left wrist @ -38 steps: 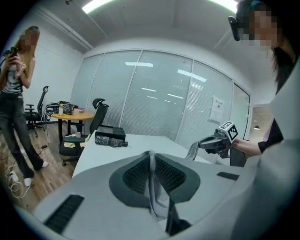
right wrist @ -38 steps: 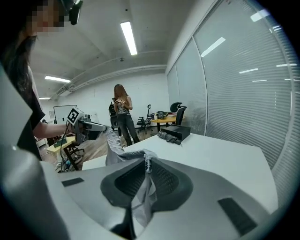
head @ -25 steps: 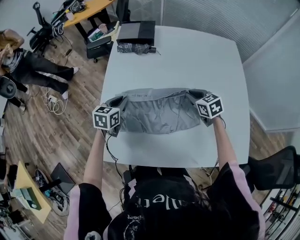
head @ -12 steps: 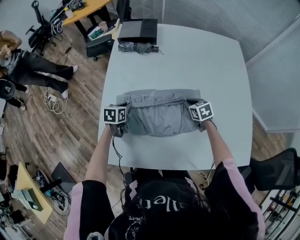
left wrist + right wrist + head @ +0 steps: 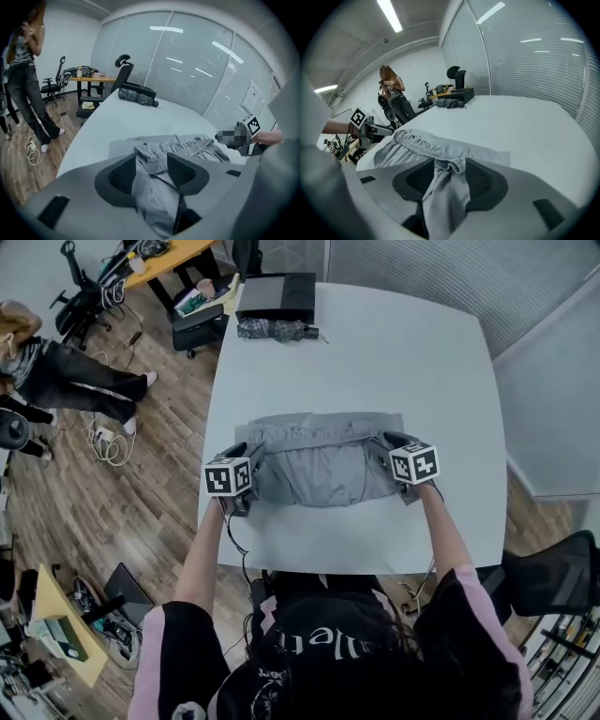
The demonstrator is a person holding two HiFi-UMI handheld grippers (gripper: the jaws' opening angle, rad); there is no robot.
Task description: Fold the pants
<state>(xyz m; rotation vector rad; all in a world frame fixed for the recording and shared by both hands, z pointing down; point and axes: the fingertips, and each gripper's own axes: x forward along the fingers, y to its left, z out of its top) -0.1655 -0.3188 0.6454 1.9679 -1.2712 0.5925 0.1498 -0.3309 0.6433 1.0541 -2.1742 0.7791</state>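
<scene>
Grey pants (image 5: pixel 319 463) fill both hand-held grippers' (image 5: pixel 151 164) (image 5: pixel 448 174) opening jaws.

Partly legible lettering on black shirt (image 5: pixel 317 641)

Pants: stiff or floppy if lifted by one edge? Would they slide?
Likely floppy: the pants lie creased and bunched at the waistband. Probably light, the cloth looks thin. May slide when pushed on the smooth table.

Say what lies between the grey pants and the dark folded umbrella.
Nothing: head view shows bare white table between the grey fabric pants and the dark folded umbrella.
</scene>
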